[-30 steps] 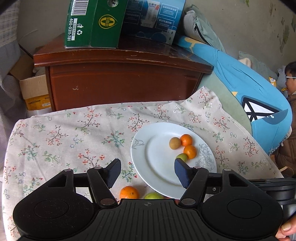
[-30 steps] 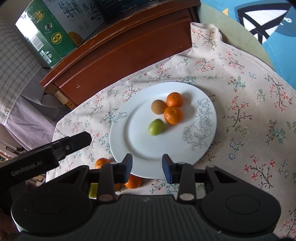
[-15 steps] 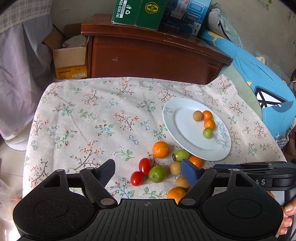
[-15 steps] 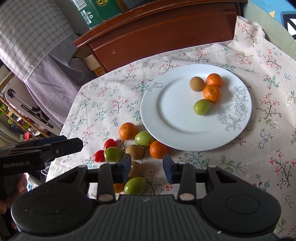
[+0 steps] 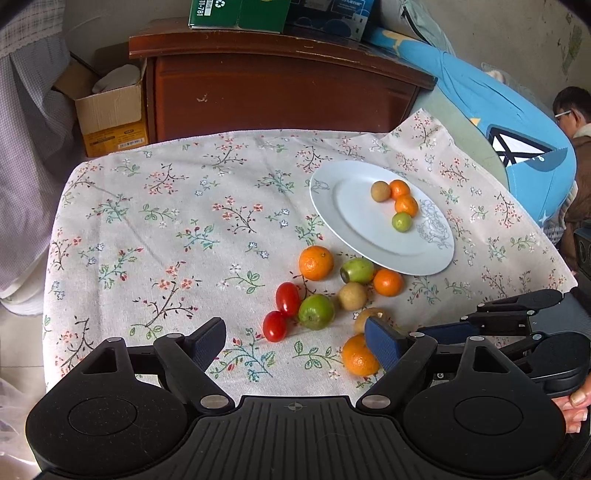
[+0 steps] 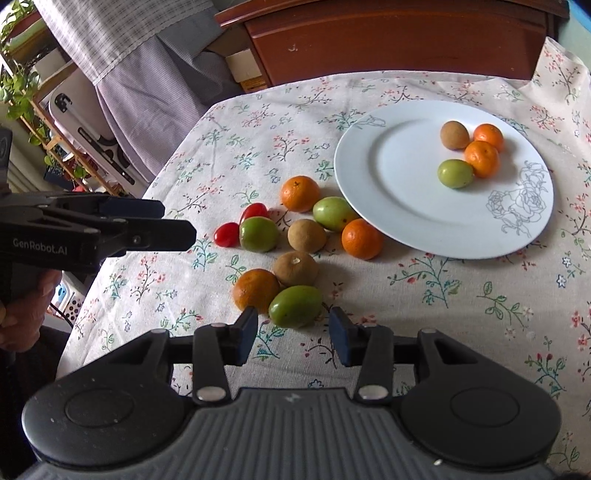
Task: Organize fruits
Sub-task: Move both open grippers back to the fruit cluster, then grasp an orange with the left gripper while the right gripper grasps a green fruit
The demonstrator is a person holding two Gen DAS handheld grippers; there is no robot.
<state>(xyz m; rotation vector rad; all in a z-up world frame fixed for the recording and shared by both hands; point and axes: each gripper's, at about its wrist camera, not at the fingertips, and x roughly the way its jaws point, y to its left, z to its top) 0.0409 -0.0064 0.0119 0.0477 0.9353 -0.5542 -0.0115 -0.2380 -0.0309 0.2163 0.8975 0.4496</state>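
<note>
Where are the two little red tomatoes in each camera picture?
Left wrist view: the two small red tomatoes lie on the floral tablecloth near the middle, just left of a green fruit.
Right wrist view: the tomatoes sit left of centre, again touching that fruit's left side.
Shared landmark: the round white plate, up and right of them.

This is a lived-in room of a home. A small table is covered with a flowered tablecloth (image 5: 155, 229), and a white plate (image 5: 354, 229) with loose fruit stands near its right edge. Behind the far edge stands a dark wooden cabinet (image 5: 280, 92) with printed cartons (image 5: 240, 14) on top. An open cardboard box (image 5: 110, 114) sits on the floor beside it. Checked fabric (image 6: 122, 48) hangs at the left, near a shelf with green plants (image 6: 18, 88). A blue cushion (image 5: 517, 133) lies at the right.
</note>
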